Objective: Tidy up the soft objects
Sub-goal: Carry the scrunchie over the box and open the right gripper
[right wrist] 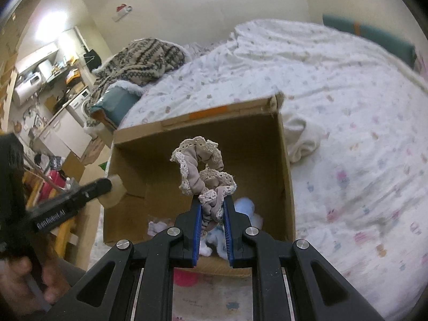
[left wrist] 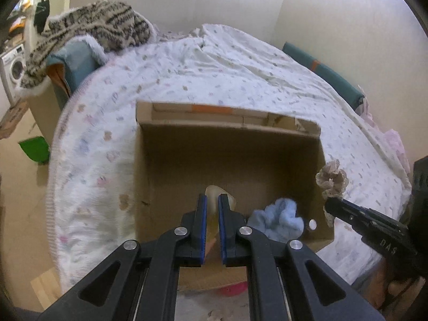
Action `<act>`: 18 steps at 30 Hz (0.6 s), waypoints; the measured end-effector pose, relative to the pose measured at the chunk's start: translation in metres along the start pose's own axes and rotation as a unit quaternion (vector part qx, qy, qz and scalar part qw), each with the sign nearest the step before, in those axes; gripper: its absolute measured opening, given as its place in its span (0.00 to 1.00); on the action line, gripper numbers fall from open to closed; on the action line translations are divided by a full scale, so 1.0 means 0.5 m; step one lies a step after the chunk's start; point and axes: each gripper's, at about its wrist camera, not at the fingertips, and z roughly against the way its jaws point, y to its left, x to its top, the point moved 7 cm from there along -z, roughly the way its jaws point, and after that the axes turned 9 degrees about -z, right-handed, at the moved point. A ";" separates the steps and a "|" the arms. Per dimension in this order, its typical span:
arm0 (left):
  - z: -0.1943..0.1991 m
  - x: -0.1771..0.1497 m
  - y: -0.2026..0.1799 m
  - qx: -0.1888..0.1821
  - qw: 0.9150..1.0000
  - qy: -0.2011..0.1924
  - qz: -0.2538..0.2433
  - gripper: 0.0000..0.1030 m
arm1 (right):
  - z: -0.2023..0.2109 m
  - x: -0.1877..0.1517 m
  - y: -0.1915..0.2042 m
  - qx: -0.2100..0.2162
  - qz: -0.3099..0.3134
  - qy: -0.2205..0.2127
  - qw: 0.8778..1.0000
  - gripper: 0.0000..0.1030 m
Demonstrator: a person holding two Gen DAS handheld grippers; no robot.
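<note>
1. The left claw [left wrist: 212,200] fills the foreground of its own view, its blue-lined fingers [left wrist: 203,224] clenched on a pale, translucent cream-coloured soft object [left wrist: 214,191] that pokes out past the tips; what the object is cannot be told.
2. In the right wrist view, the right claw [right wrist: 212,203] grips a beige scrunchie [right wrist: 202,172] edged in cream lace, held above the open cardboard box [right wrist: 285,165], its loop standing up beyond the fingertips.
3. The cardboard box [left wrist: 230,136] sits on the bed [left wrist: 240,61], top open, with a strip of orange tape [left wrist: 212,109] along its far rim.
4. A fluffy light-blue soft item [left wrist: 278,218] lies on the box floor at the near right corner; the right wrist view shows it directly behind that claw, with a small pale lilac piece [right wrist: 157,227] lying apart from it at the near left.
5. From the left wrist view, the right claw [left wrist: 330,206] reaches in from the right, carrying the scrunchie [left wrist: 331,179] at the box's right wall.
6. The bed's white quilt [right wrist: 347,93] carries a small pastel print; a patterned knit blanket [left wrist: 101,24] is heaped on a teal cushion [left wrist: 77,64] at the far left.
7. A bunched white cloth [right wrist: 302,139] lies on the quilt just outside the box's right wall.
8. A washing machine [left wrist: 13,67] stands in the background at left.
</note>
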 end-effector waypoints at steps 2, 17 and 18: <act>-0.021 -0.015 0.006 0.003 1.000 0.010 0.002 0.07 | -0.015 -0.008 -0.006 -0.002 -0.001 0.008 1.000 0.17; -0.076 -0.060 0.004 0.037 0.998 0.049 -0.013 0.08 | -0.081 -0.071 0.020 0.014 0.019 0.082 0.996 0.17; -0.078 -0.060 0.002 0.036 0.998 0.050 -0.014 0.08 | -0.084 -0.074 0.023 0.015 0.021 0.085 0.996 0.17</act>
